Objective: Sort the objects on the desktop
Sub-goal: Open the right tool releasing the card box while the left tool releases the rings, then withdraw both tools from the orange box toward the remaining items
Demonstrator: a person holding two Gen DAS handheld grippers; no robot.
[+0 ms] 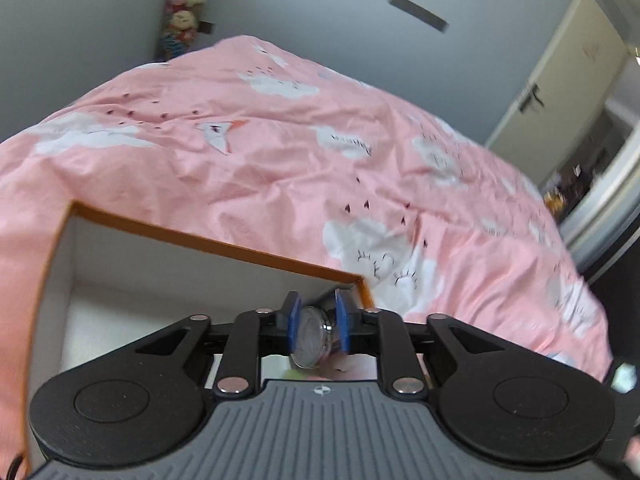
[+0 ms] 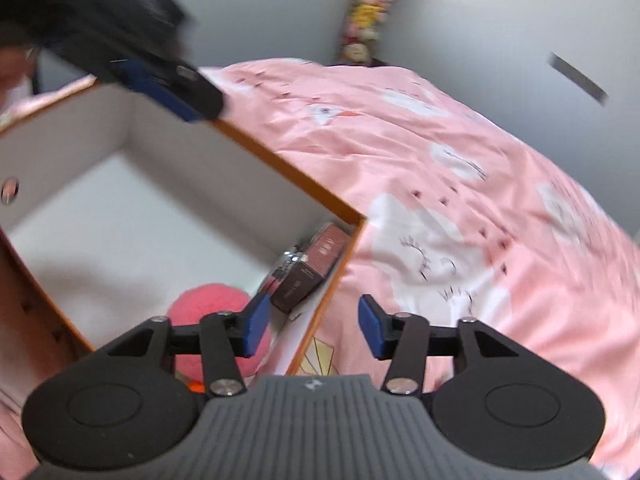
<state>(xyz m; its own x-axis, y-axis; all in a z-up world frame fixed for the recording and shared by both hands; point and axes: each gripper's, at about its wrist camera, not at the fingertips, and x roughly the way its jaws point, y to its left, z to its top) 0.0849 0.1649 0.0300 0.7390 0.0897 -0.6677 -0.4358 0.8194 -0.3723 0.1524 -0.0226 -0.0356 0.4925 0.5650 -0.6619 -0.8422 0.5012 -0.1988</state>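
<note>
Your left tool [image 1: 316,326] has a small round clear-cased object [image 1: 314,334] between its blue pads, which seem to touch it on both sides, above the near corner of the orange-edged white box [image 1: 208,246] on the pink bed cover [image 1: 360,152]. Your right tool [image 2: 314,328] stands open with nothing between its pads, straddling the box's right wall. Inside the box lie a pink fluffy ball [image 2: 208,308] and a dark red carton [image 2: 316,264], in its right corner.

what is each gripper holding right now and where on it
Left gripper: a round clear-and-silver disc sits between its pads, caught by its flat faces; firmness unclear. Right gripper: open, nothing held.
</note>
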